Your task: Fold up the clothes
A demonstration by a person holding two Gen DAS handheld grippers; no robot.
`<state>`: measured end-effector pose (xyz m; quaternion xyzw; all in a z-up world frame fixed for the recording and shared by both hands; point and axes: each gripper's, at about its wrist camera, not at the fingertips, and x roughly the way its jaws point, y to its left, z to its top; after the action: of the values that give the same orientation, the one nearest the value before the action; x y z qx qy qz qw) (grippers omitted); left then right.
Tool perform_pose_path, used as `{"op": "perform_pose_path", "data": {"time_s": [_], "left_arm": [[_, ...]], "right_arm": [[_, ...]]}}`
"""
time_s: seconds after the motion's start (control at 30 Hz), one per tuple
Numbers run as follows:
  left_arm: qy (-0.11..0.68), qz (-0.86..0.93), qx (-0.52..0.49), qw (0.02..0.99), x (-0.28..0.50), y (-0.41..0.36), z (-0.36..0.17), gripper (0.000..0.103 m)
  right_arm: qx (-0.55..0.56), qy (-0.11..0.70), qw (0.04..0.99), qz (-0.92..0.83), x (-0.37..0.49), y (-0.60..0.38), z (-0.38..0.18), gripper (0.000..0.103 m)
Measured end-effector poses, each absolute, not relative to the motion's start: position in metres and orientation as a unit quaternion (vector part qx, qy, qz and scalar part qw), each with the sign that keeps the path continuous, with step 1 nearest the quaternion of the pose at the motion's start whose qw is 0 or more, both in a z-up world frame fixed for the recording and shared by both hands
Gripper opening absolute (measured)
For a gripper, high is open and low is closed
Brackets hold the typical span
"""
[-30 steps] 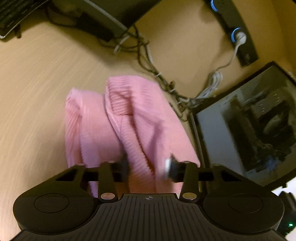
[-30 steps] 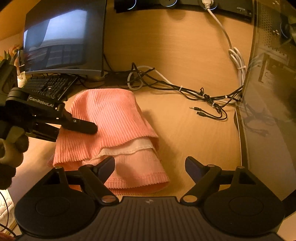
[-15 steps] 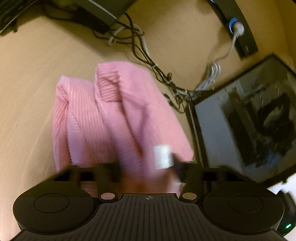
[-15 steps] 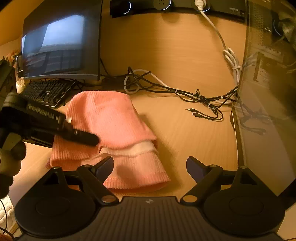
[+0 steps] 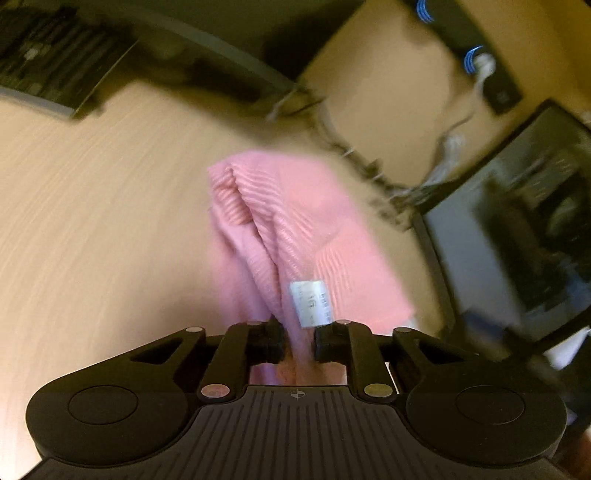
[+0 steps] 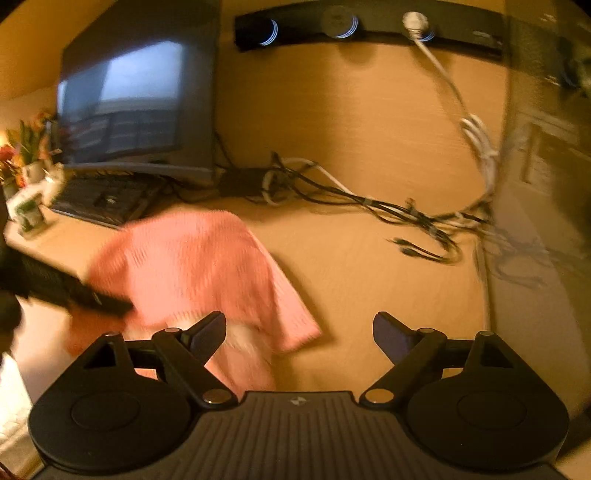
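A pink ribbed garment (image 5: 295,206) lies bunched on the wooden desk (image 5: 92,221). My left gripper (image 5: 297,339) has its jaws closing, with a fold of the garment pinched between the pads beside a white care label (image 5: 312,302). In the right wrist view the garment (image 6: 192,266) looks blurred, and the left gripper's dark fingers (image 6: 99,299) hold its left edge. My right gripper (image 6: 299,325) stands wide open just above the garment's near corner and grips nothing.
A monitor (image 6: 140,107) and keyboard (image 6: 99,199) stand at the back left. Tangled cables (image 6: 369,206) run behind the garment. A glass-sided computer case (image 5: 517,240) bounds the right, and a black power strip (image 6: 369,26) the far edge. Flowers (image 6: 22,147) sit far left.
The left gripper's jaws closed onto a fold of the garment and drew it along, bunching it into a narrower heap. The right gripper stayed open and nearly still.
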<state>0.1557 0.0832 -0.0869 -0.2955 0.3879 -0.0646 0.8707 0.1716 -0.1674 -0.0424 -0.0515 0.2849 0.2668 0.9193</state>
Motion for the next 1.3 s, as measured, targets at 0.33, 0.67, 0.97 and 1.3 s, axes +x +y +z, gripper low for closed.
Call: {"op": "perform_pose_path", "data": {"time_s": [0.33,0.67,0.97,1.3], "left_arm": [[0.394,-0.067,-0.287,0.871,0.167,0.081,-0.095,0.033],[0.404,-0.042,-0.292,0.866,0.158,0.097,-0.095,0.056],[0.393,0.004,-0.285,0.874,0.135,0.129,-0.084,0.035],[0.368,0.126,-0.251,0.886,0.113,0.219,-0.062,0.035]], "right_arm": [[0.097,0.398,0.857,0.312,0.274,-0.149,-0.072,0.088],[0.092,0.421,0.843,0.323,0.238,-0.149,-0.083,0.064],[0.117,0.437,0.805,0.383,0.245,-0.067,-0.092,0.06],[0.083,0.433,0.794,0.418,0.261,0.054,-0.093,0.06]]}}
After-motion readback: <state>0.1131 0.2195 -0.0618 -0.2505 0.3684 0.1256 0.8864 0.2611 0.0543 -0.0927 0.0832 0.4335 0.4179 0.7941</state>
